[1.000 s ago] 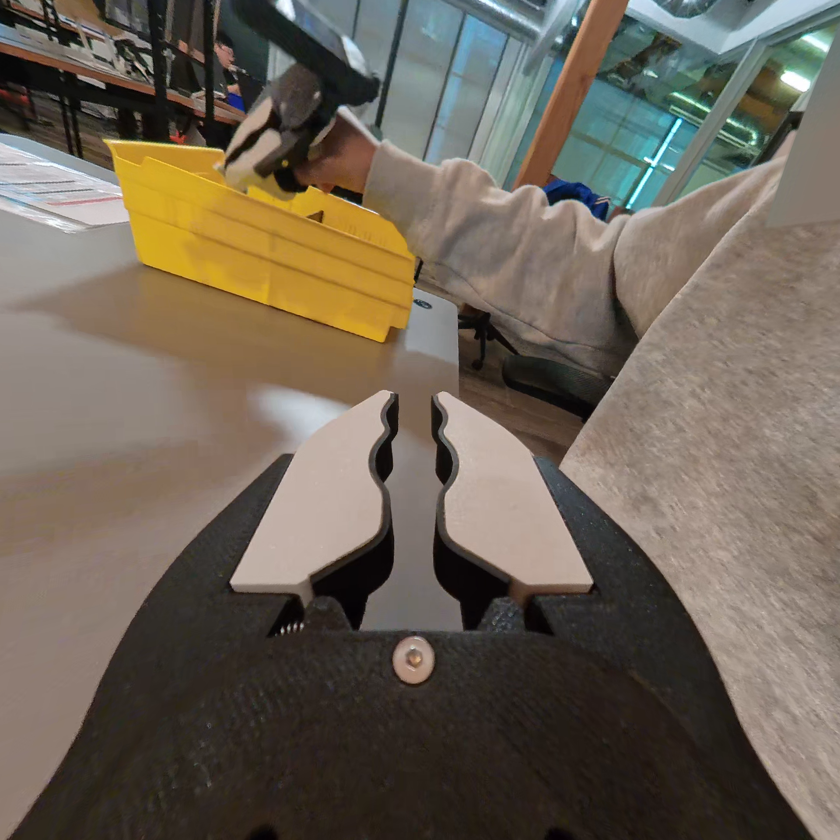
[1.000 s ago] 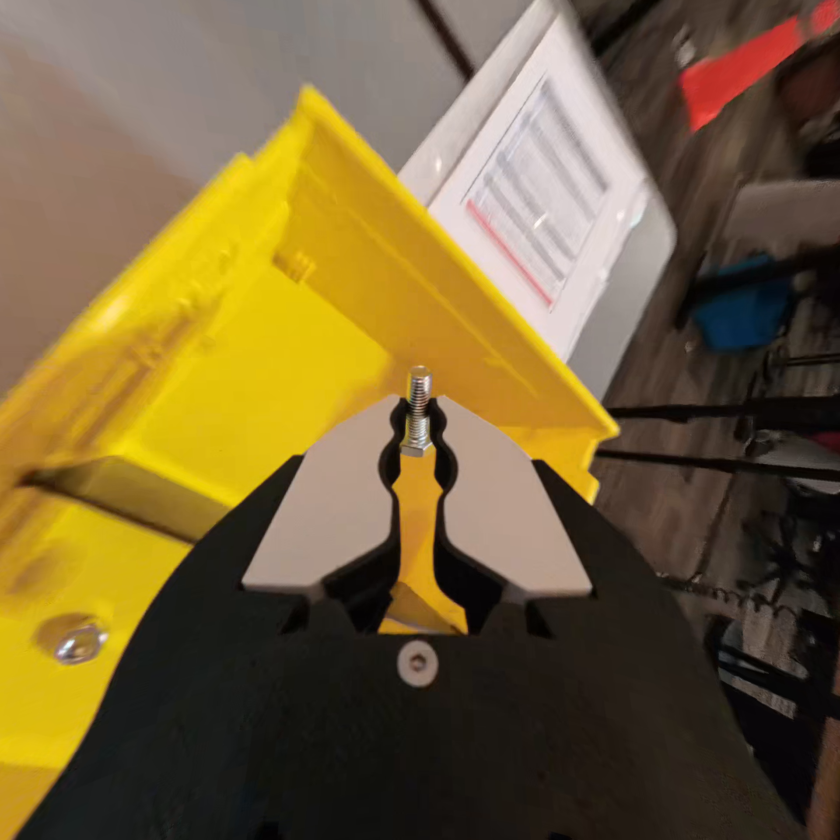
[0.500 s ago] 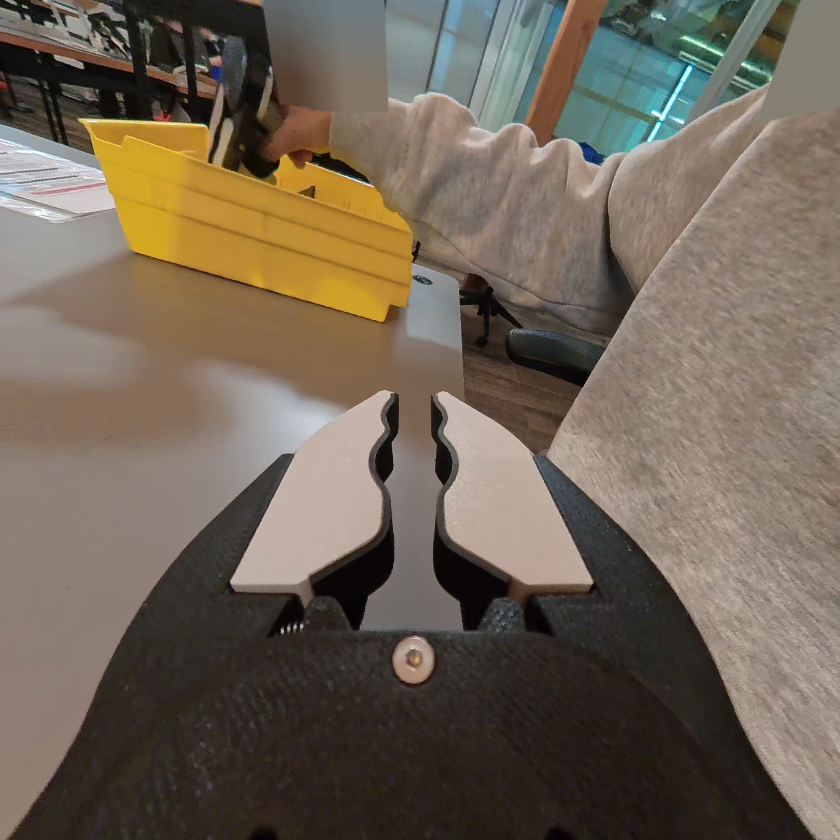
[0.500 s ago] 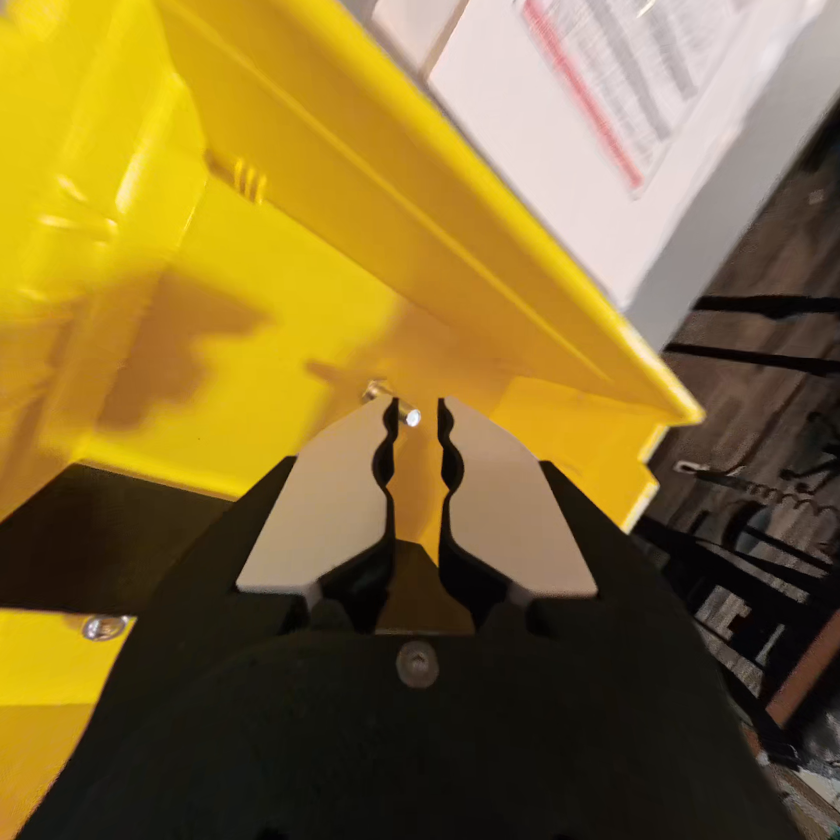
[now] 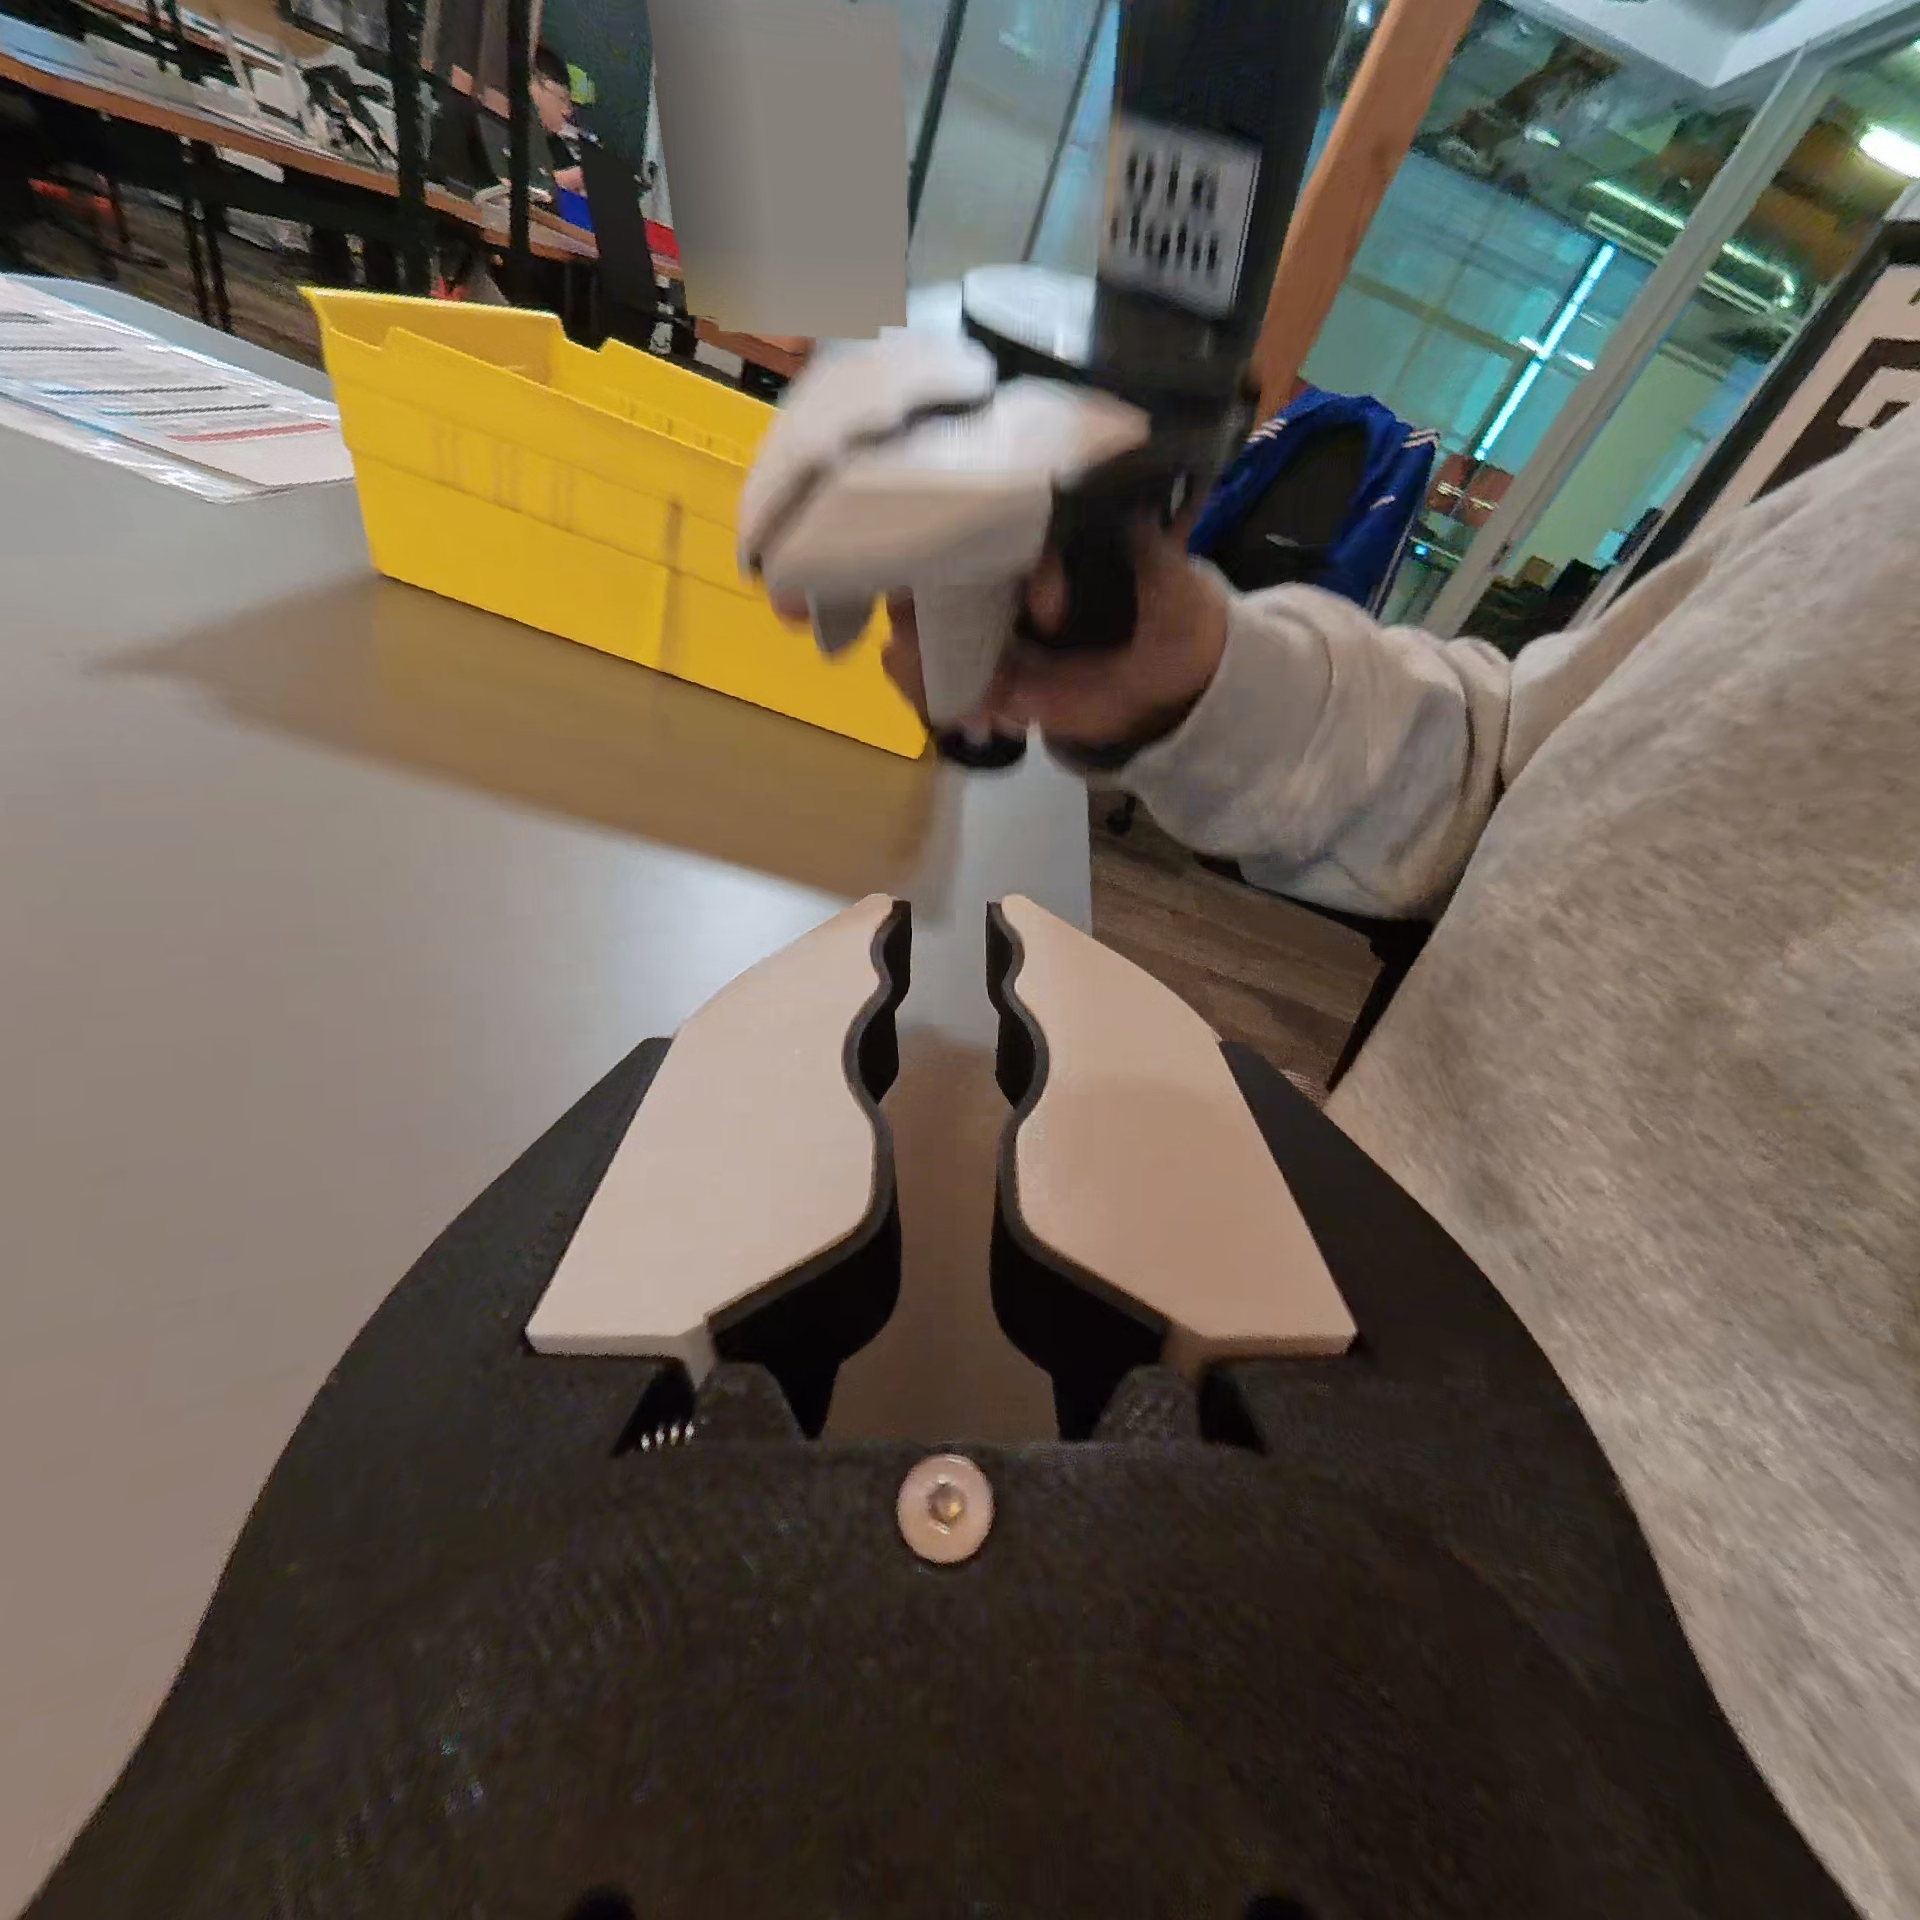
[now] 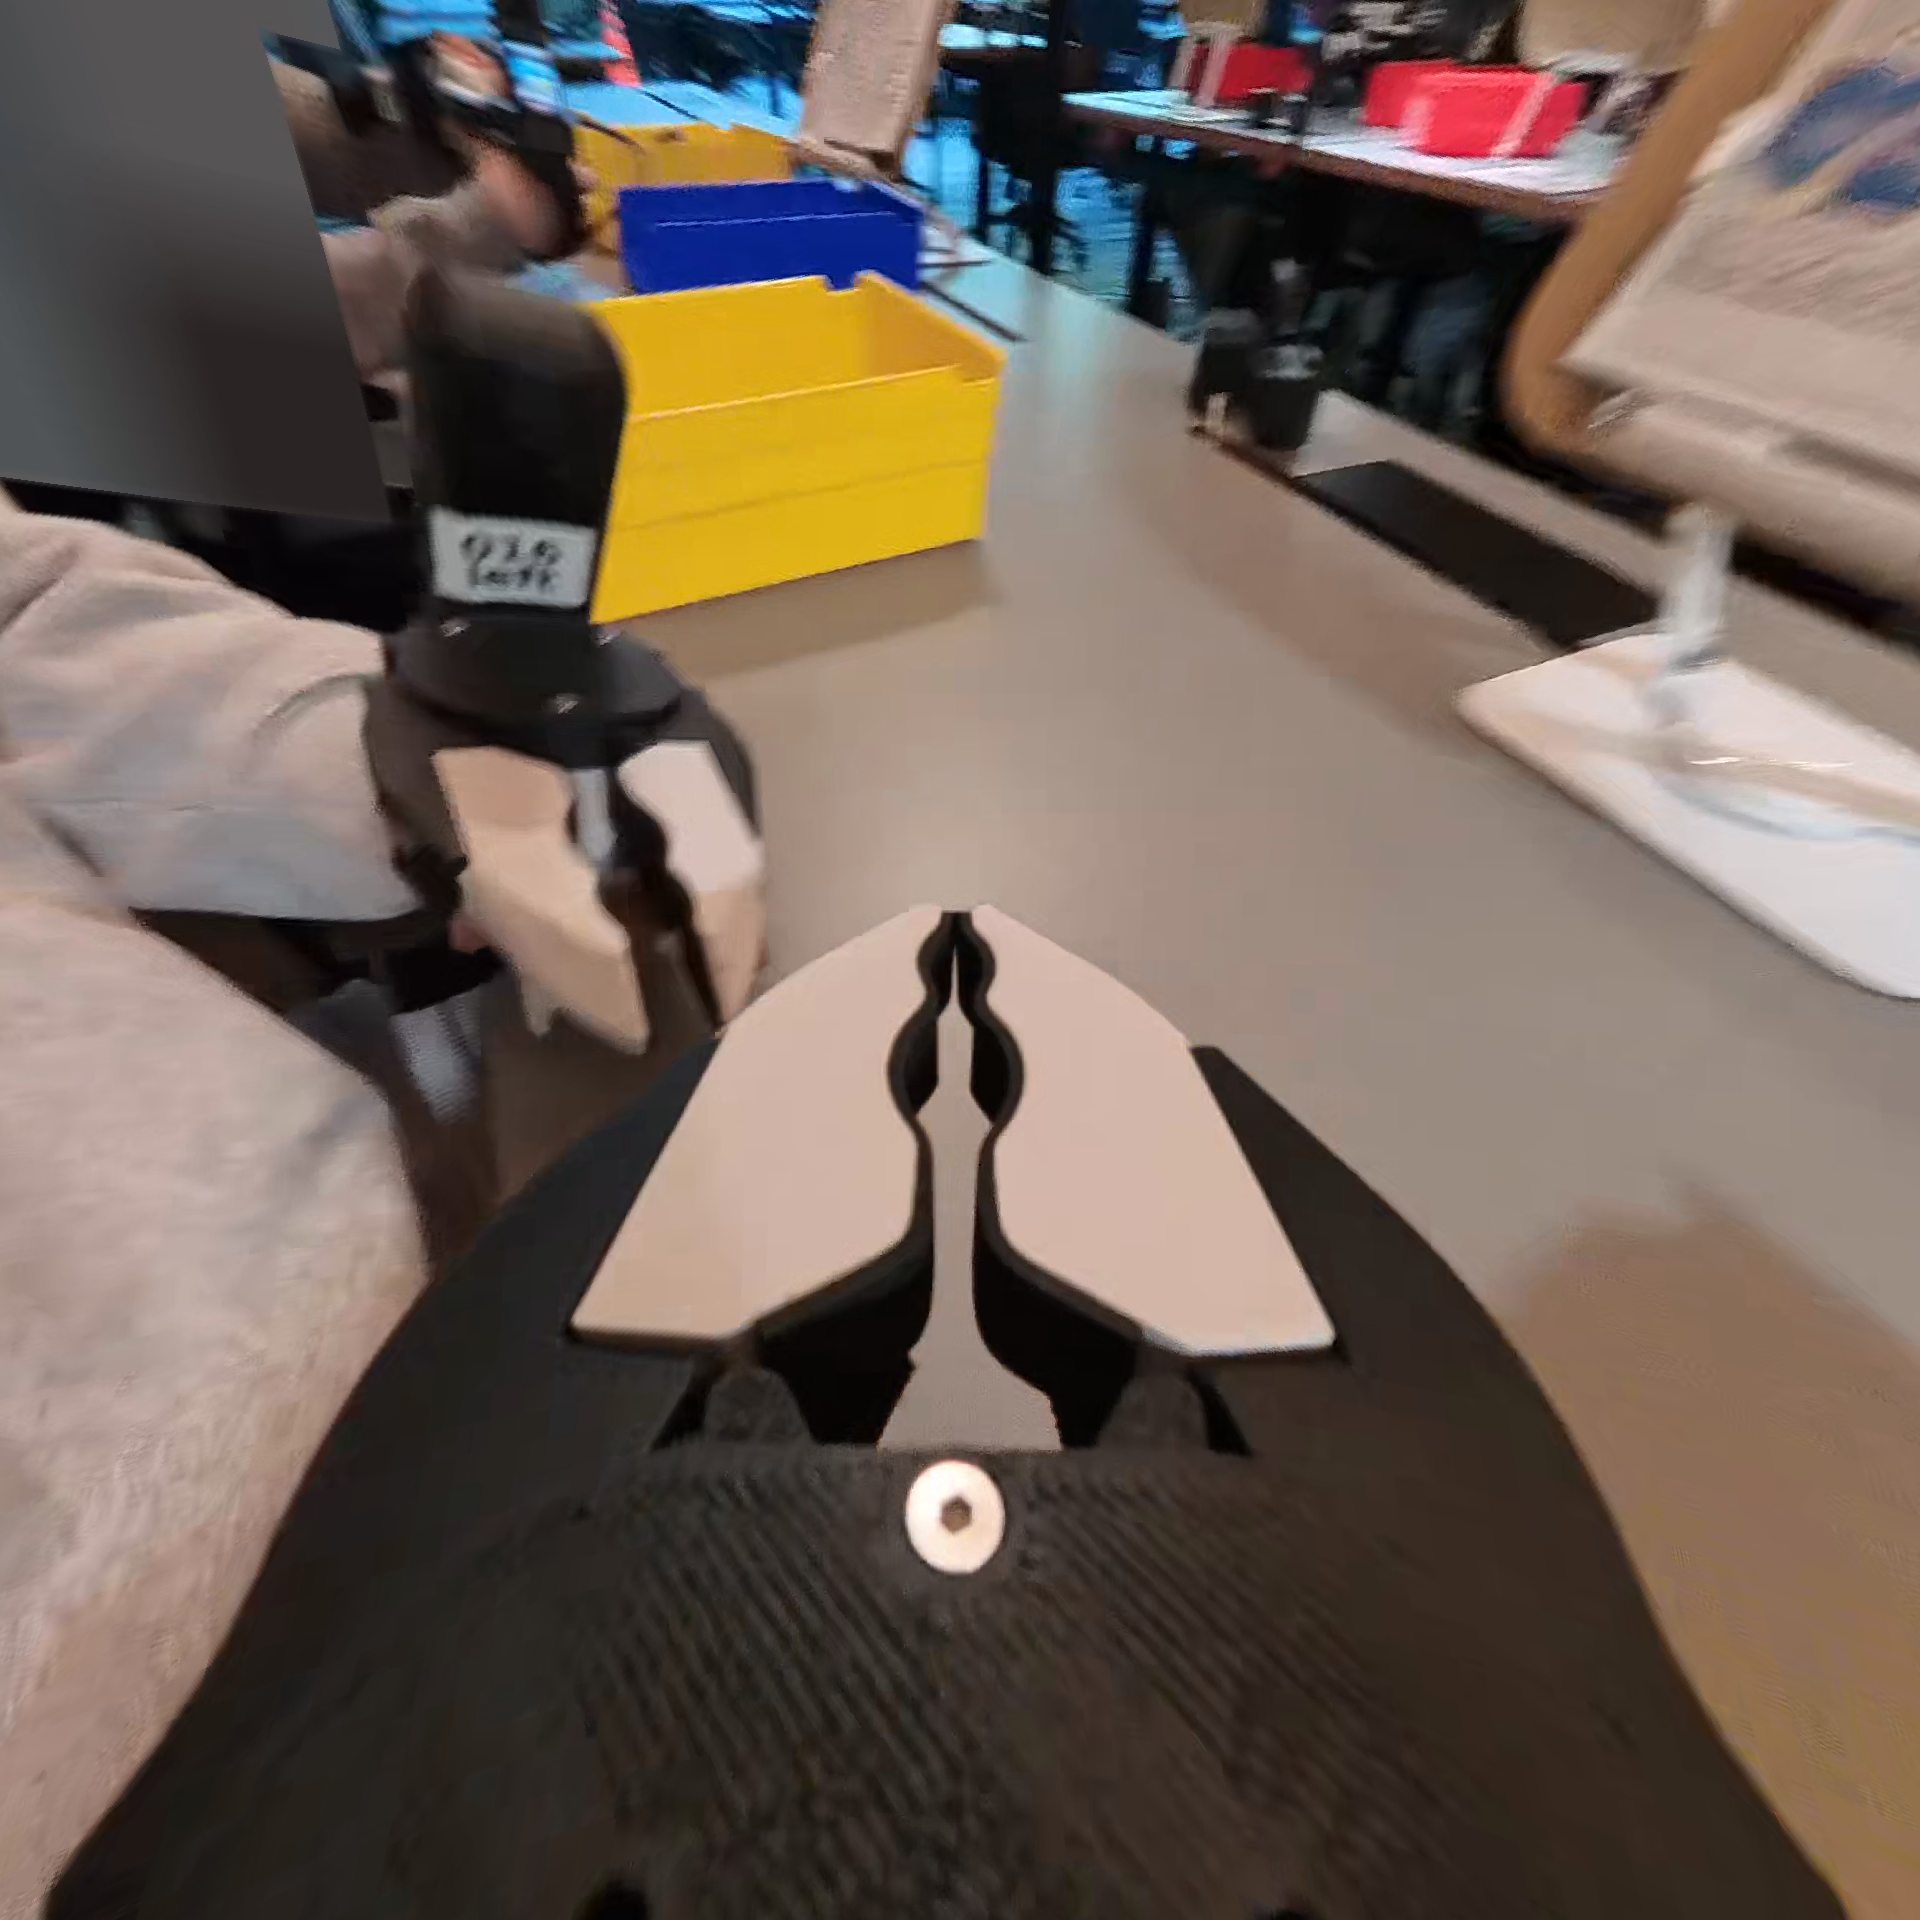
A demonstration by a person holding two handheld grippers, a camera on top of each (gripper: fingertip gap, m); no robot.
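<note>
Black textured gripper body (image 5: 935,1662), pale wavy-edged fingers (image 5: 748,1122), silver hex screw (image 5: 943,1508), grey fleece sleeve (image 5: 1662,1039).

1. Left gripper (image 5: 948,914): pale beige fingers on a black, finely ribbed body, with a silver screw head.
2. Right gripper (image 6: 958,920): the same beige on black, woven-looking texture on the body, silver screw.
3. Yellow bin (image 5: 540,488): bright yellow, plain, with moulded ridges along the side.
4. Second yellow bin (image 6: 800,436) in the right wrist view; blue bin (image 6: 769,234) behind it, deep plain blue.
5. Table (image 5: 312,935): flat grey-brown, unpatterned, with a faint sheen.
6. Sleeve (image 5: 1662,935): light heather grey, flecked knit.
7. Printed sheet (image 5: 156,416): white, with grey lines and a red stripe.
8. Red boxes (image 6: 1475,104): solid red, blurred.
9. Jacket (image 5: 1320,509): royal blue, with thin white stripes.
</note>
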